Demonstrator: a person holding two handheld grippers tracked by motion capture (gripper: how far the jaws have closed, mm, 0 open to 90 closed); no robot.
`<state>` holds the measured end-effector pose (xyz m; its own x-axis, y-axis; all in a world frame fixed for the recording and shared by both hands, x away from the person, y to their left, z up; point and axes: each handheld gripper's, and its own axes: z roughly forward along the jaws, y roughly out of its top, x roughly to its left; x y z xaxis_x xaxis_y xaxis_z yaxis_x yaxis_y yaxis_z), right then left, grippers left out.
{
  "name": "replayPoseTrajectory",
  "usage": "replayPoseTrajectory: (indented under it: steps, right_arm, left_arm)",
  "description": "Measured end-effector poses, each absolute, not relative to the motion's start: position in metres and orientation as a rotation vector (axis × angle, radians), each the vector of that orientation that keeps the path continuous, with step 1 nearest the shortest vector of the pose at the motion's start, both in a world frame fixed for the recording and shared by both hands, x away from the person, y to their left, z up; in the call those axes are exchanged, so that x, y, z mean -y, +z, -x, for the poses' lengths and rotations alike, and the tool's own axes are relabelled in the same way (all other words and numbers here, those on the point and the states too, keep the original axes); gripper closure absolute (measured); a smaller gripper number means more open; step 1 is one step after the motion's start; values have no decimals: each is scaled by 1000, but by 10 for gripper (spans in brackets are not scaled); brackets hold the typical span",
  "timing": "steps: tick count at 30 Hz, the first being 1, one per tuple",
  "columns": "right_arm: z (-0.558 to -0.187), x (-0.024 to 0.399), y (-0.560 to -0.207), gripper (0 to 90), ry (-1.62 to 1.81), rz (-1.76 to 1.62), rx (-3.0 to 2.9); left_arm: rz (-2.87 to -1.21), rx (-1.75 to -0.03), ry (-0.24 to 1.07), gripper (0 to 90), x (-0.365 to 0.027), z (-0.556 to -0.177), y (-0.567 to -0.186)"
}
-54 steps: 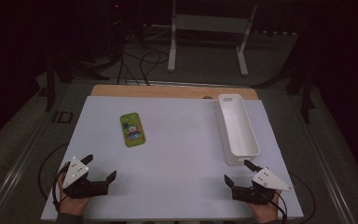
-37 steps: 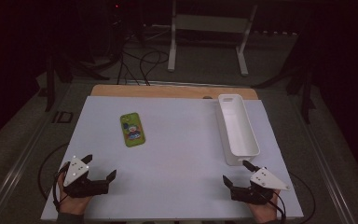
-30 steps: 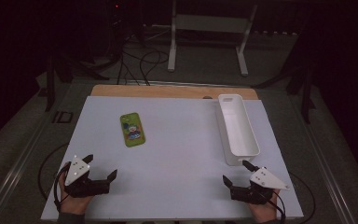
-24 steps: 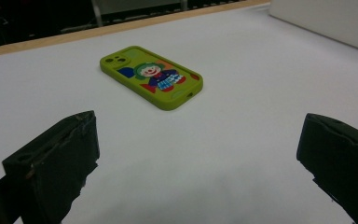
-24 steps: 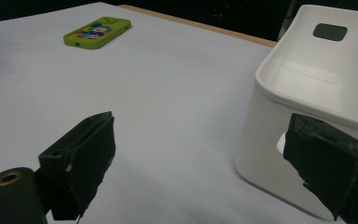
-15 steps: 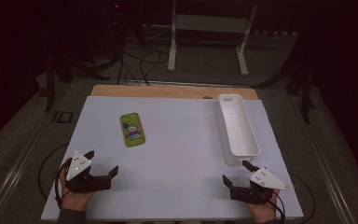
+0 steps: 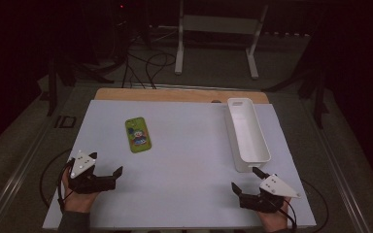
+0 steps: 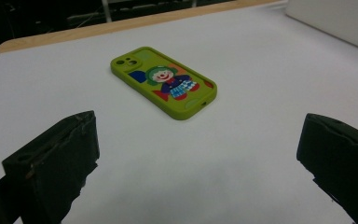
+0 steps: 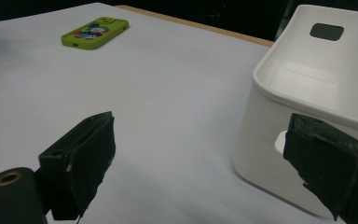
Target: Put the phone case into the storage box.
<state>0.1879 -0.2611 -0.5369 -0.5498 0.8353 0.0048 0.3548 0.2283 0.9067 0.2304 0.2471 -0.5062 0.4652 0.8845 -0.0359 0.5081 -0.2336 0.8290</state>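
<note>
Currently the left tool sits near the tabletop's 7 o'clock corner, held in a hand, its jaws spread wide with nothing between them. Its nearest thing is the green phone case, which lies flat on the white surface toward 12 o'clock from that tool, a little to the right and apart from it. In the left gripper view the case shows a clown picture on its back and camera cutouts at its far end, lying aslant ahead of the open jaws. Bare white surface lies between the jaws and the case.

The right tool is near the 5 o'clock corner, likewise spread wide and holding nothing. A long white bin lies along the right side of the tabletop, its near end just beyond that tool toward 12 o'clock. In the right gripper view the bin stands close in front of the right-hand jaw, with a handle slot in its far wall, and the case lies well away at the upper left.

Beyond the tabletop's far wooden edge, cables and a white metal stand are on the dark floor.
</note>
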Motion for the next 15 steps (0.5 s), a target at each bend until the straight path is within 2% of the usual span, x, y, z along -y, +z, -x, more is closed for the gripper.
replayPoseTrajectory:
  steps: [15]
  right_arm:
    - [-188, 261, -537, 88, 1288, -1089, -2012]
  left_arm:
    - [-1884, -1176, 571, 0, -244, -247, -498]
